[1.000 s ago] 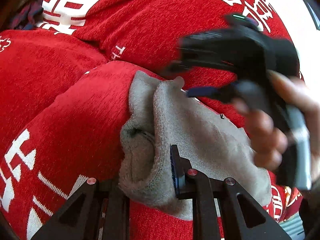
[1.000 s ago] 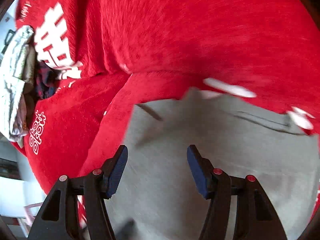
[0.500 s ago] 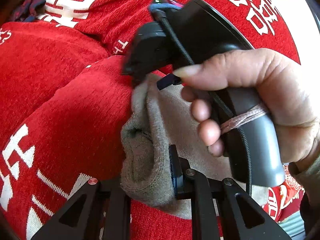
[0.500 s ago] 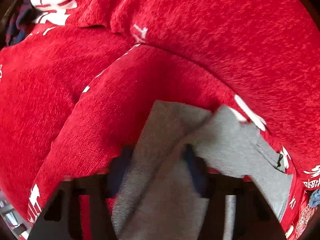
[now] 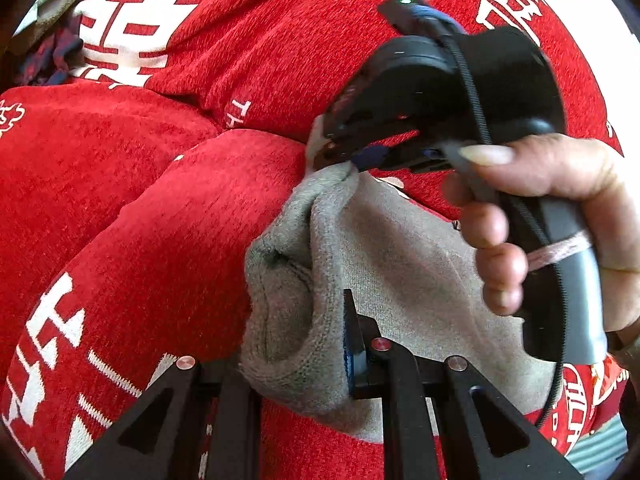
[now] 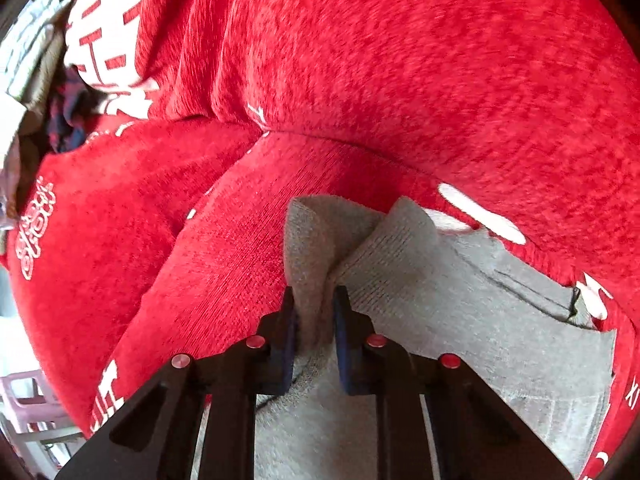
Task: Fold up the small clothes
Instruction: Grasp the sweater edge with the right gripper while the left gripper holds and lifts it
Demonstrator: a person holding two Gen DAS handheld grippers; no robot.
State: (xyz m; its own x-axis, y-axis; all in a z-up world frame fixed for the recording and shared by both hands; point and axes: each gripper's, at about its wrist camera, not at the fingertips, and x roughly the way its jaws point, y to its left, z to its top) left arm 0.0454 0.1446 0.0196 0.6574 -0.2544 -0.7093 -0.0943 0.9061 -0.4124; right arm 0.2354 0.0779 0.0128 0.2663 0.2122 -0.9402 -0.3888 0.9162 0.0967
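A grey sock (image 5: 400,272) lies bunched on a red cover with white characters (image 5: 160,220). My left gripper (image 5: 300,344) is shut on the sock's near end, and the fabric wraps over its left finger and hides it. In the left wrist view, a hand (image 5: 560,208) holds my right gripper (image 5: 352,158) at the sock's far corner. In the right wrist view, the right gripper (image 6: 314,312) is closing, its pads pinching an upright fold of the grey sock (image 6: 460,320).
The red cover (image 6: 400,80) bulges in thick soft folds all around. A dark plaid cloth (image 5: 52,56) and a pale patterned cloth (image 6: 28,40) lie at the far left edge. A pink plastic stool (image 6: 24,400) stands low on the left, beyond the cover.
The right gripper has swung in over the sock to its far corner and narrowed its wide jaws onto a fold of fabric. The left gripper keeps its hold and stays in place.
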